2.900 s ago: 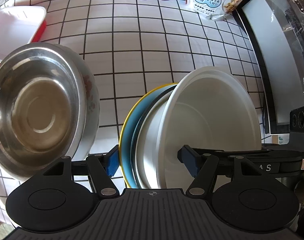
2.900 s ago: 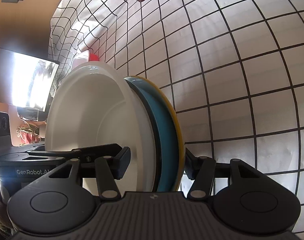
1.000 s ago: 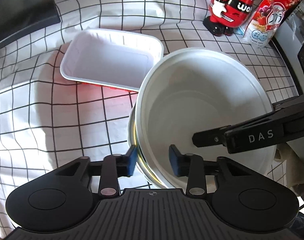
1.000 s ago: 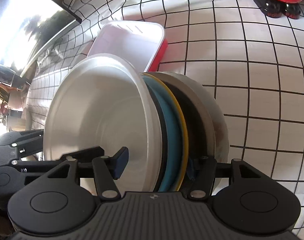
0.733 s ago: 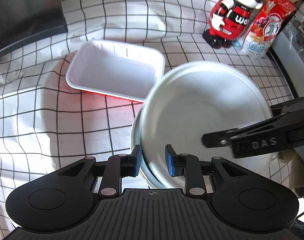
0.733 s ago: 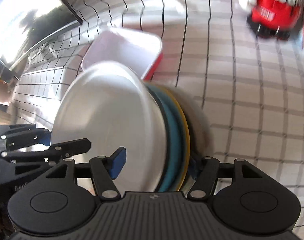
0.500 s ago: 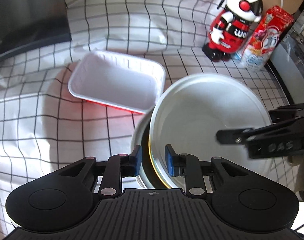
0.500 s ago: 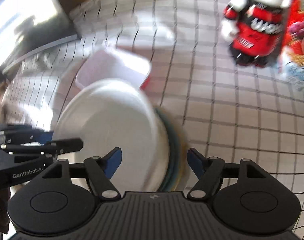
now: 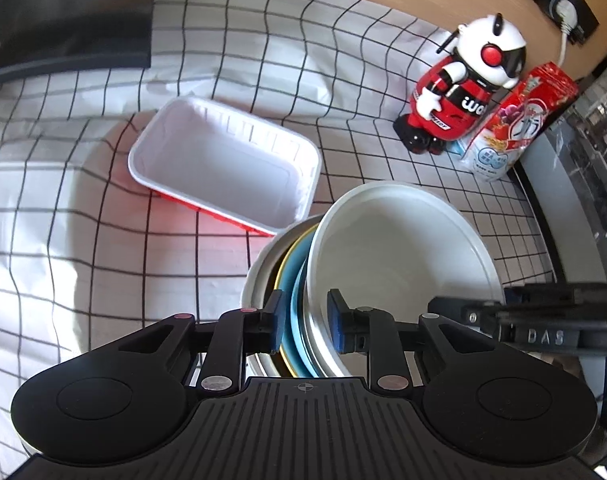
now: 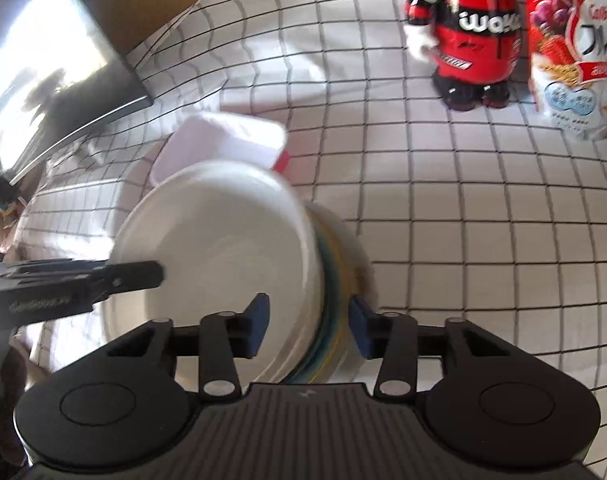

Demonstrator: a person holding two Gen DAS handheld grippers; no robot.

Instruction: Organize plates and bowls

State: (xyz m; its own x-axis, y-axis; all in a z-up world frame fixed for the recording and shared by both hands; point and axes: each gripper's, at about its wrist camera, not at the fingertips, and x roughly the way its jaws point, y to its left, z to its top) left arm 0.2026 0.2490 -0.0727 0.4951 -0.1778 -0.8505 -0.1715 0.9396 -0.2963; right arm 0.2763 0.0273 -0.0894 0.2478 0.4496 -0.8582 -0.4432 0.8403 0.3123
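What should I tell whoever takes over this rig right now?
Left gripper: jaws have just been closing and now clamp the plates and the white bowl at the rim.
Right gripper: jaws have just been closing around the opposite rim; blur hides whether they grip.
Things: white bowl and plates sit nested and tilted in the steel bowl, beside the tray.
Done: dishes are nested together.
Left: probably set them down level, then release.
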